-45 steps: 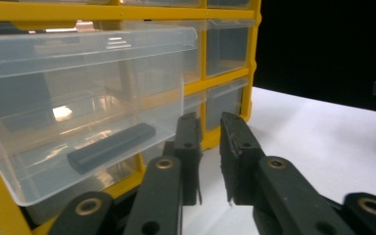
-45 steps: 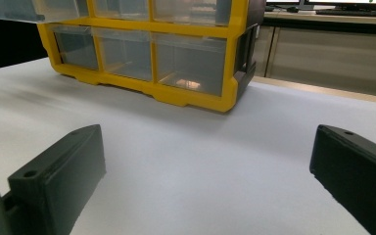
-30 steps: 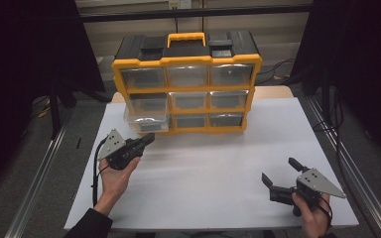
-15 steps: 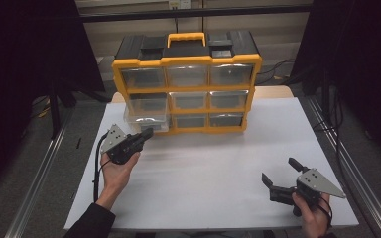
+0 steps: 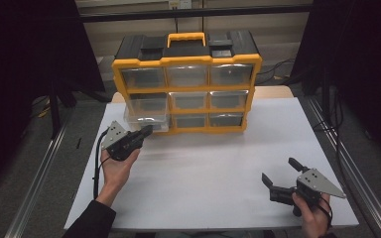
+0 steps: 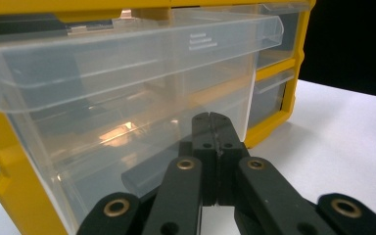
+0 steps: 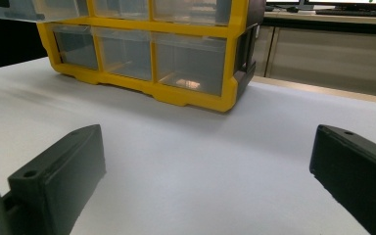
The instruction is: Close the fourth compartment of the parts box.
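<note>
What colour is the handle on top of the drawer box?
Yellow-orange, like the frame; the handle shows best in the high view.

the left tool (image 5: pixel 146 131), jaws pressed together, has edged forward over the table (image 5: pixel 218 163) toward the pulled-out clear drawer (image 5: pixel 144 119) at the organizer's (image 5: pixel 186 82) lower left, its tip now just beside the drawer front.

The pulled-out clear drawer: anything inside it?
The drawer looks empty through its clear walls; the shut left gripper points at its front. Its back stays hidden inside the organizer.
</note>
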Demonstrator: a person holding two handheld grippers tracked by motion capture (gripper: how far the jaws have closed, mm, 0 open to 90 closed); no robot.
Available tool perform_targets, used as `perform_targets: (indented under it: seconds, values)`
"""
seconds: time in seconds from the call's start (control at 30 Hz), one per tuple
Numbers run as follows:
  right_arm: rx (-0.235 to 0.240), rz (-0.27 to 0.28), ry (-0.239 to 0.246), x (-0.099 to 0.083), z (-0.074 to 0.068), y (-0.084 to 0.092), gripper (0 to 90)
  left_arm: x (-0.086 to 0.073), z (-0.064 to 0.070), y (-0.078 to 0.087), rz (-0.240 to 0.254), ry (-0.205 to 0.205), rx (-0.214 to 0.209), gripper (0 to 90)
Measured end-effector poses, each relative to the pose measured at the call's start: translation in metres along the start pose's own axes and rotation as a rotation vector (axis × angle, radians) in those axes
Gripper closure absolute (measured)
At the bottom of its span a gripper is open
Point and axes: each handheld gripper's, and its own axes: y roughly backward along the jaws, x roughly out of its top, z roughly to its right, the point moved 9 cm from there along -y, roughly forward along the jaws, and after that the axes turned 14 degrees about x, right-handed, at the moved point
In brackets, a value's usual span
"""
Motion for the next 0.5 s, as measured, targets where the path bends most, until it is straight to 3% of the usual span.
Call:
perform_targets:
  seconds: [0.5]
  values:
    - [0.000,0.000,0.000,0.0001,0.0001,0.0000,0.0,0.0043,0.0025,-0.0033,0.004,-0.005,-0.001,90.0]
